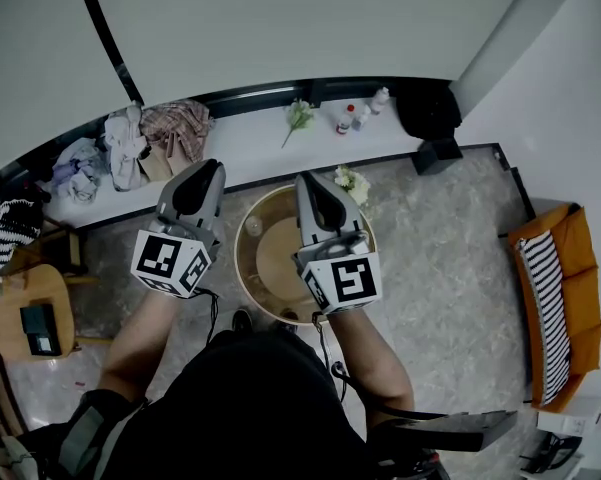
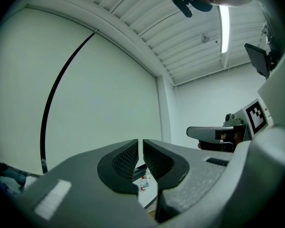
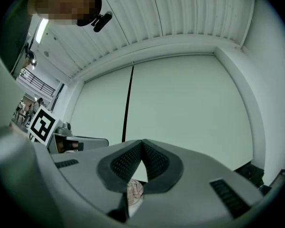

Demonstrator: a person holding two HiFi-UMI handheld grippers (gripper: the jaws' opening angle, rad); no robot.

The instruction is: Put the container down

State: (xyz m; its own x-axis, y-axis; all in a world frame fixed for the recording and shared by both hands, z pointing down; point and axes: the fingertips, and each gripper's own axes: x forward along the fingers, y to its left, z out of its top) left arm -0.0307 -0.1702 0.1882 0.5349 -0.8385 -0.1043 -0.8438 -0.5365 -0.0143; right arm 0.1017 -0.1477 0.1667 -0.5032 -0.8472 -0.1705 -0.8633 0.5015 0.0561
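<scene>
Head view, looking steeply down. I hold both tools raised side by side, with their jaws pointing away from me toward the pale wall.

The left gripper (image 1: 202,176), grey with a square-marker cube at its rear, hangs over the grey speckled floor (image 1: 440,258). It is just beside the round light-wood table with a raised rim (image 1: 242,268). The right gripper (image 1: 311,186) hangs over that table's right half.

A small pale round container (image 1: 253,226) stands on the tabletop near the far-left rim. It lies between the two grippers as seen from above and is touched by neither. It is too small for me to tell its material.

A bunch of white flowers (image 1: 352,183) lies at the table's far-right rim.

Left gripper view. The ribbed black pads (image 2: 125,158) are drawn together with only a sliver between them, and nothing is in it. Below the sliver I see small bottles (image 2: 143,182) on a white ledge (image 2: 147,197).

Right gripper view. The jaw tips meet and nothing is clamped. A patch of checked cloth (image 3: 134,191) shows through the wedge-shaped gap beneath them.

Surroundings, head view. Along the wall, the ledge also carries a heap of clothes (image 1: 145,138) and a green flower sprig (image 1: 298,116). An orange seat with a striped cushion (image 1: 555,298) stands at the right. At the left, a small round wooden side table (image 1: 20,298) bears a black box (image 1: 40,328).
</scene>
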